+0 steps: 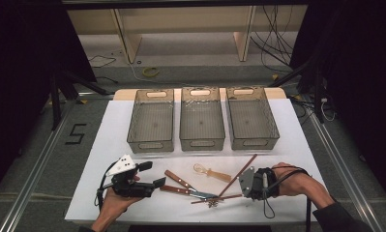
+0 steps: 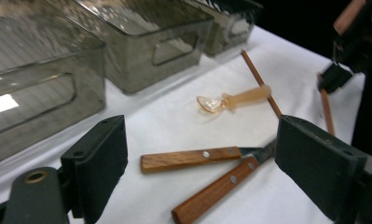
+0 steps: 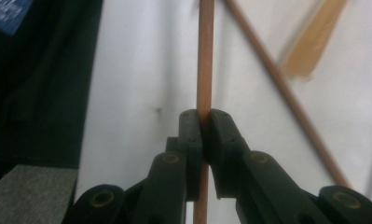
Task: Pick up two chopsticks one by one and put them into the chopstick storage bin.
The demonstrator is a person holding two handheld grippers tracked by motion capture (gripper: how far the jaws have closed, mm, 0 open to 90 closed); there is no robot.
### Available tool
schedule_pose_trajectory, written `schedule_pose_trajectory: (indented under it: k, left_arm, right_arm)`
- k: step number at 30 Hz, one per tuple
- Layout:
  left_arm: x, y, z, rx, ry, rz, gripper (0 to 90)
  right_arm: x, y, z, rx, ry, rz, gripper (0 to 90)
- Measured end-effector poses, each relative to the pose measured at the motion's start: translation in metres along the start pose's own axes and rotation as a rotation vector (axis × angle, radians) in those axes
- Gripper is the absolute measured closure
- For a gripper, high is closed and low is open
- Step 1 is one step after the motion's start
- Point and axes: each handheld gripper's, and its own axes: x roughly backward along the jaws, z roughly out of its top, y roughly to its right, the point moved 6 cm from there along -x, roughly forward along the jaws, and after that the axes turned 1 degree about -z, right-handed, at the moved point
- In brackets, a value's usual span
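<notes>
Three bins (image 1: pixel 201 121), two chopsticks (image 1: pixel 239 174)

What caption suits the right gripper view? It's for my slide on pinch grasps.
Right tongs shut on a thin brown chopstick above the white table, a second chopstick lying slantwise beyond.

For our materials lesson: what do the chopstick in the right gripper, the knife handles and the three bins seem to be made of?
Chopstick clamped in the right gripper: probably wood, plain matte reddish-brown. Knife handles: wood, visible grain, smooth finish, with metal rivets. Bins: likely smoky translucent plastic, glossy, since the table shows through their walls.
</notes>
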Motion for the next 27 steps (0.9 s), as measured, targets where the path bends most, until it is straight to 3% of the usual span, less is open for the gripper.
schedule_pose_trajectory:
  k: [3, 6, 10, 15, 22, 27]
  left_arm:
    - [-0.006, 0.005, 0.002, -0.025, -0.060, -0.016, 17.0]
    - [-0.014, 0.013, 0.005, -0.086, -0.136, -0.021, 17.5]
    - [-0.024, 0.021, 0.013, -0.115, -0.195, -0.050, 19.1]
    - [-0.038, 0.035, 0.022, -0.182, -0.267, -0.073, 22.4]
    - [-0.053, 0.049, 0.017, -0.220, -0.398, -0.130, 29.4]
    - [-0.062, 0.056, 0.016, -0.246, -0.455, -0.159, 35.0]
  right_arm:
    - [0.000, 0.006, 0.007, 0.001, 0.003, -0.027, 84.5]
    - [-0.002, 0.011, 0.015, 0.019, 0.003, -0.041, 84.4]
    - [-0.004, 0.015, 0.024, 0.035, -0.014, -0.050, 84.4]
    - [-0.005, 0.022, 0.033, 0.048, -0.024, -0.070, 84.4]
    - [-0.004, 0.026, 0.046, 0.064, -0.043, -0.090, 84.4]
    - [-0.003, 0.031, 0.058, 0.094, -0.048, -0.113, 84.4]
